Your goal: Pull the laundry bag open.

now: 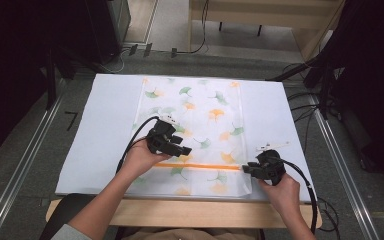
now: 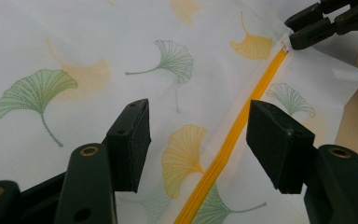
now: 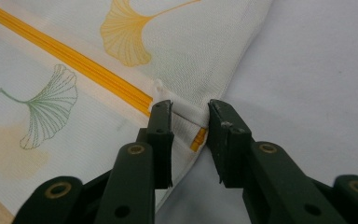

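- Table, wooden at its near edge, covered by a white sheet, set on grey floor with cables beside it.
- Fabric bag printed with green and yellow ginkgo leaves, lying flat down the middle of the white sheet, near end by the table's front edge.
- Orange zipper running straight across the bag's near part, from beside the left hand to the bag's right edge.
- Left gripper held over the bag just above the zipper; jaws wide apart, straddling the zipper line in the left gripper view, gripping nothing.
- Right gripper at the bag's right edge, at the zipper's end; jaws narrowed, set on either side of the small white tab there; firm pinch or mere touch not clear.
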